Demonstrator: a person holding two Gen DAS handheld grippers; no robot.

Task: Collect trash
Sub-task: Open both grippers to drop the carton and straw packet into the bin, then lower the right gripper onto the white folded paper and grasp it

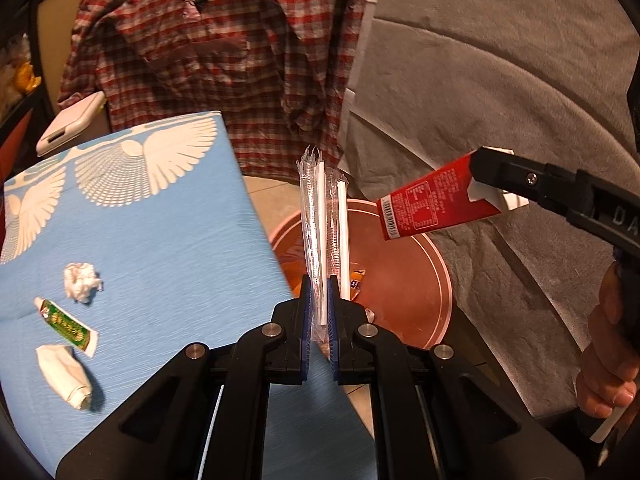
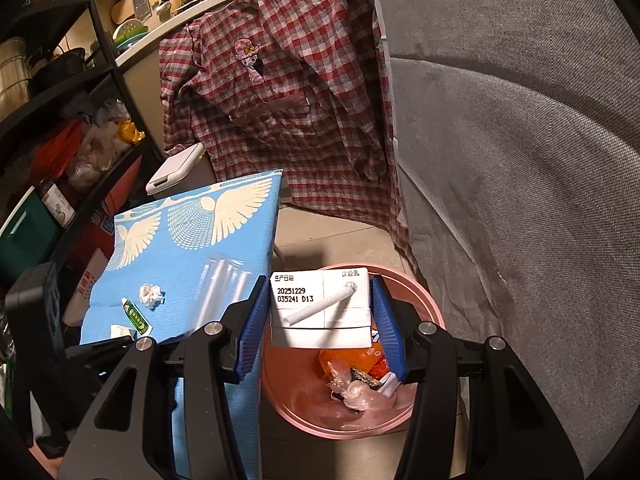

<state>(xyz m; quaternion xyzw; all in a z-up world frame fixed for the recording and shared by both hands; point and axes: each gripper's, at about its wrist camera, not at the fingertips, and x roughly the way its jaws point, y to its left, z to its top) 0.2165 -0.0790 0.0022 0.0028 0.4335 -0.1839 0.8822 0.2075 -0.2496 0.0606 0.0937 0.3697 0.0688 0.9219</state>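
Carrying 2 items to the pink bin (image 2: 430, 312) was the step in hand. The left gripper (image 1: 319, 300) had its fingers nearly closed on wrapped straws (image 1: 320, 216) at the bin's near rim. The right gripper (image 2: 322, 328), half open, clamped a drink carton (image 2: 320, 308) directly above the bin. Next: release both over the bin.
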